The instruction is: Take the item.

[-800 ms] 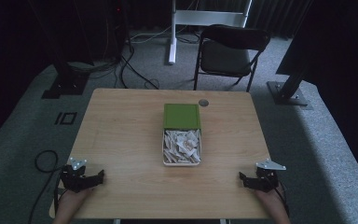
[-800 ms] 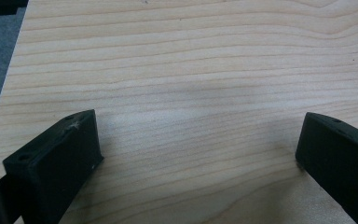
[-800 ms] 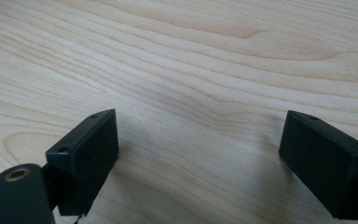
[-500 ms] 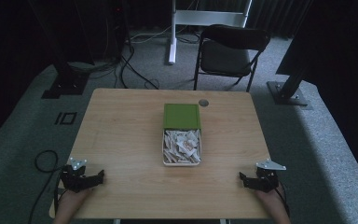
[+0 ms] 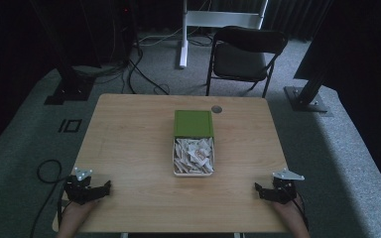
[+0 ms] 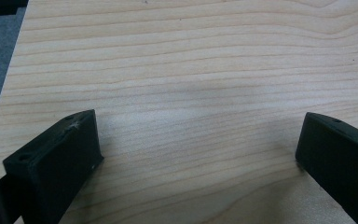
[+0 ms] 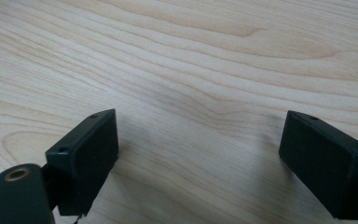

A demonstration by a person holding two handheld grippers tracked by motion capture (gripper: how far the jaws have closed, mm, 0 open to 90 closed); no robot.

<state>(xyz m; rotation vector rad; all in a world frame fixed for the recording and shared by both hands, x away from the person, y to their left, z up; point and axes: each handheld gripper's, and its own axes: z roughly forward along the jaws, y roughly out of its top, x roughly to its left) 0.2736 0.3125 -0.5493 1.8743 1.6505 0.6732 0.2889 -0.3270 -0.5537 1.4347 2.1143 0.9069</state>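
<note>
An open tin (image 5: 193, 156) packed with several small white packets lies in the middle of the wooden table (image 5: 129, 144). Its green lid (image 5: 193, 123) rests flat just beyond it. My left gripper (image 5: 105, 188) sits at the table's front left corner, held by a hand, jaws wide apart over bare wood (image 6: 196, 116). Over at the front right corner my right gripper (image 5: 258, 190) is also open, with nothing but wood grain (image 7: 200, 116) between its fingers. Both grippers are far from the tin.
A small round dark disc (image 5: 216, 109) lies near the table's far edge, right of the lid. A black folding chair (image 5: 245, 54) stands behind the table. Cables (image 5: 139, 69) and stand bases lie on the grey carpet around it.
</note>
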